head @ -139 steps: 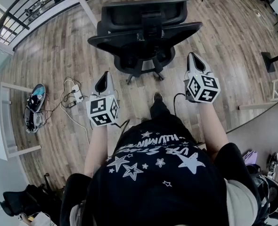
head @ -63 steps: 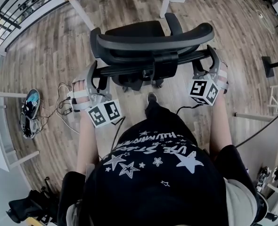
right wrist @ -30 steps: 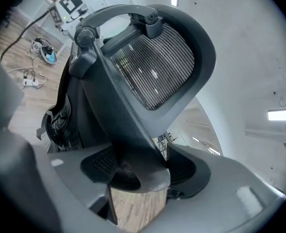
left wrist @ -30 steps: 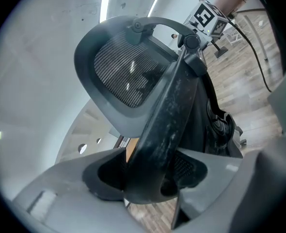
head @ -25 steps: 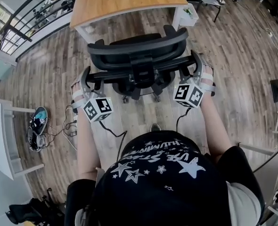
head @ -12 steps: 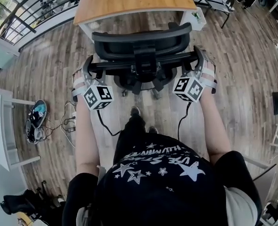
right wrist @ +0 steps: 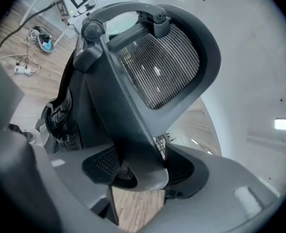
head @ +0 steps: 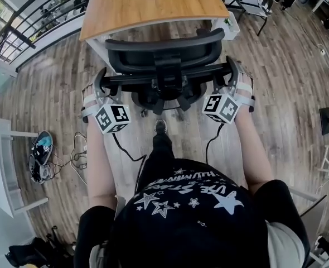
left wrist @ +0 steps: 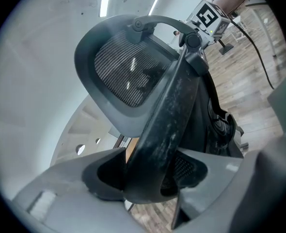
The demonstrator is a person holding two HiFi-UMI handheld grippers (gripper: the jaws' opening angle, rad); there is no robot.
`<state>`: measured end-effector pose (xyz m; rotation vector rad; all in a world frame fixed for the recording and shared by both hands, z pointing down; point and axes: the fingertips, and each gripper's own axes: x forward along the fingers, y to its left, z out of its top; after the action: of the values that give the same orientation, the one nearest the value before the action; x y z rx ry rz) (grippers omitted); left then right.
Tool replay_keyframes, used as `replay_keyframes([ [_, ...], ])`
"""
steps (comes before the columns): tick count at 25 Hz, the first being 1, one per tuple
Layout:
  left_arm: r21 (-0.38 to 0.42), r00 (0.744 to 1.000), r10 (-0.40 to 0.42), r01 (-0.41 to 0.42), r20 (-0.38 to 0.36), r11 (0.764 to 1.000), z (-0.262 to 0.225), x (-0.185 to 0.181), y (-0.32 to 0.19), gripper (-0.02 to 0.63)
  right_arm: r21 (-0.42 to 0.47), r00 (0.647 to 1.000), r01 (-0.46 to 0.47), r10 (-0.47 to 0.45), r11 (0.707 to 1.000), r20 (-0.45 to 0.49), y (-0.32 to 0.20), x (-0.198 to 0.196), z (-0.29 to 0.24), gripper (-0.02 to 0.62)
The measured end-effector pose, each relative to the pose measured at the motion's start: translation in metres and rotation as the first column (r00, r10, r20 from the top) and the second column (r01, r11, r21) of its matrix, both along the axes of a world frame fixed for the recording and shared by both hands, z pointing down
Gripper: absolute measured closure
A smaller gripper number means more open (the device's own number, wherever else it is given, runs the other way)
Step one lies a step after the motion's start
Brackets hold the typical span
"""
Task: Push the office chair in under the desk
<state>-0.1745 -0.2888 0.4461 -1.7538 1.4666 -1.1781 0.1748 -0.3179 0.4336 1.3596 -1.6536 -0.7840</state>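
A: The left gripper [left wrist: 152, 171] is clamped on a black bar [left wrist: 172, 110] of the office chair [head: 164, 52]'s back frame; both pads press against it.

B: And the other one?

A: The right gripper [right wrist: 143, 171] has the matching bar [right wrist: 119, 106] on the far side of the backrest between its jaws. They are closing, and the pads already bear on the bar.

B: Where does the chair stand?

A: Between the person and the desk [head: 153, 1], its back to the person. From the head view the curved top of the backrest lies right at the desk's near edge, roughly centred on the wooden top. The backrest hides the seat, so I cannot tell how far it reaches under.

B: Anything else close by?

A: One shoe [head: 160, 126] of the person is planted on the plank floor [head: 287, 66] just behind the chair's base, between the two grippers
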Motion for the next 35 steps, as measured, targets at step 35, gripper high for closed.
replay_keyframes([
  [35, 0.014, 0.998, 0.064, -0.064, 0.021, 0.998, -0.001, -0.022, -0.252, 0.345, -0.057, 0.997, -0.068, 0.065, 0.996, -0.051, -0.267, -0.024, 0.004, 0.33],
])
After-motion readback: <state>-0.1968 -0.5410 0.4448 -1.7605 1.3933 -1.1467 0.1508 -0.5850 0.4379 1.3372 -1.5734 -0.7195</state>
